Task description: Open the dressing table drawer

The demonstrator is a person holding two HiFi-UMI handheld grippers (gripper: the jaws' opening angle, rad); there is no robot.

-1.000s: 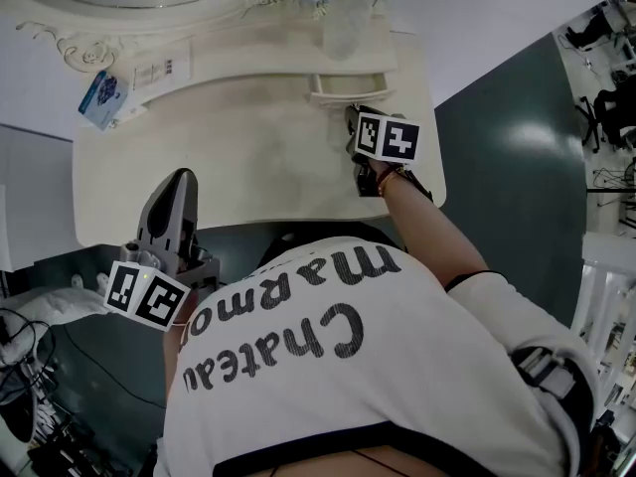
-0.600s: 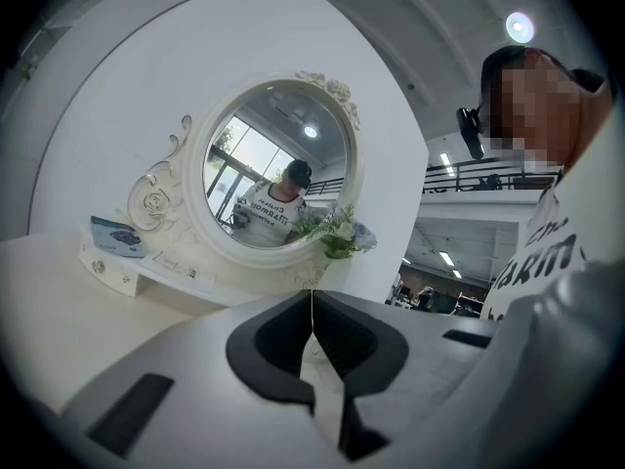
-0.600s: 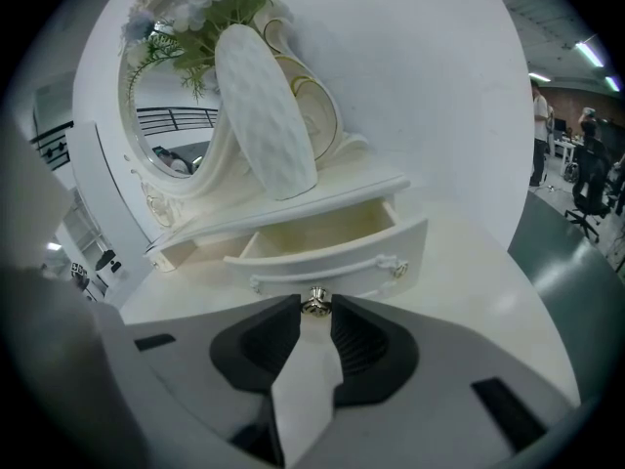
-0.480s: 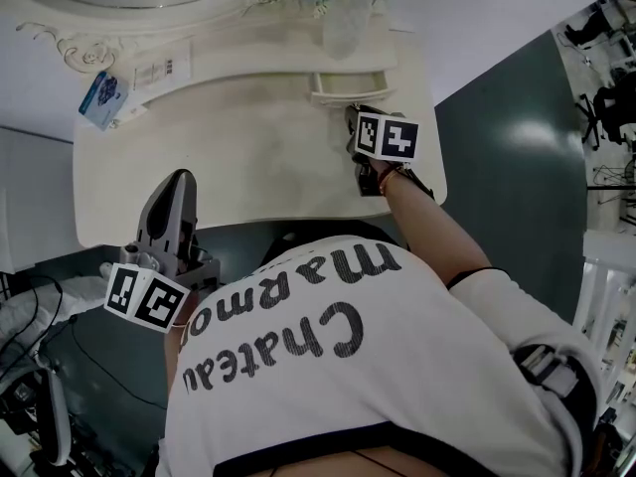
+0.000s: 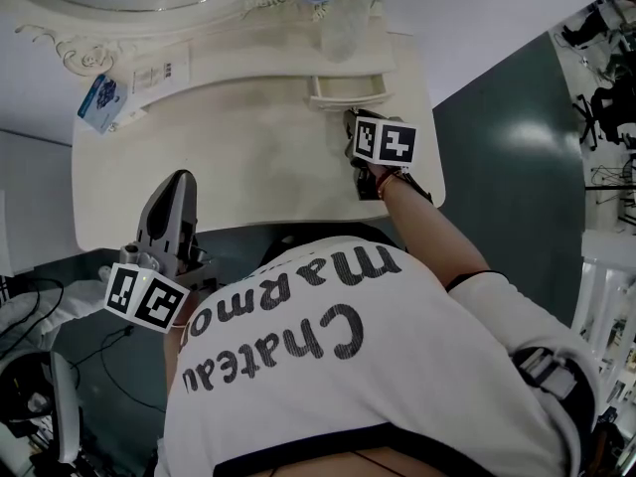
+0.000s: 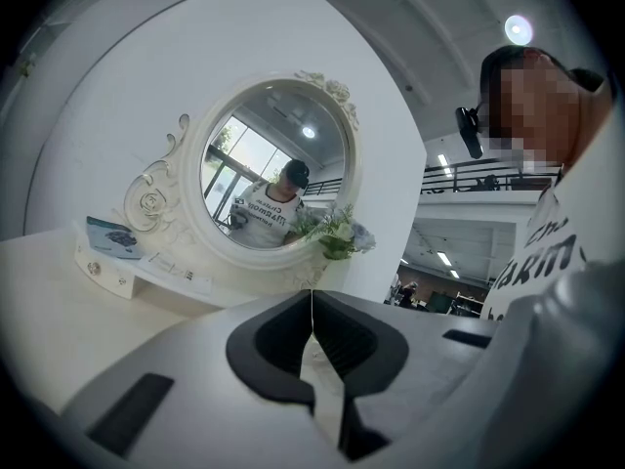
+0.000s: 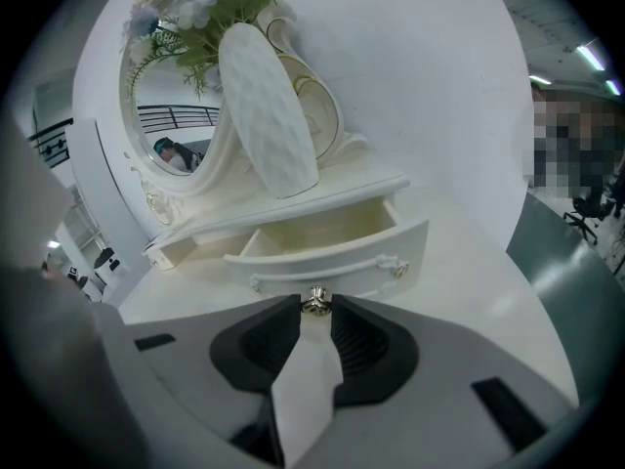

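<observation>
The small white drawer of the dressing table stands pulled partly out, and its pale inside shows. A metal knob sits at the middle of its curved front. My right gripper is shut on that knob, which is pinched between the fingertips. From the head view the drawer juts out below the raised shelf at the table's back right, with the right gripper just in front of it. My left gripper hovers over the table's front left edge, shut and holding nothing; its tips meet.
A white textured vase with flowers stands on the shelf right above the drawer. An oval mirror in an ornate frame rises behind the table. A blue packet lies at the shelf's left end. Dark floor lies to the table's right.
</observation>
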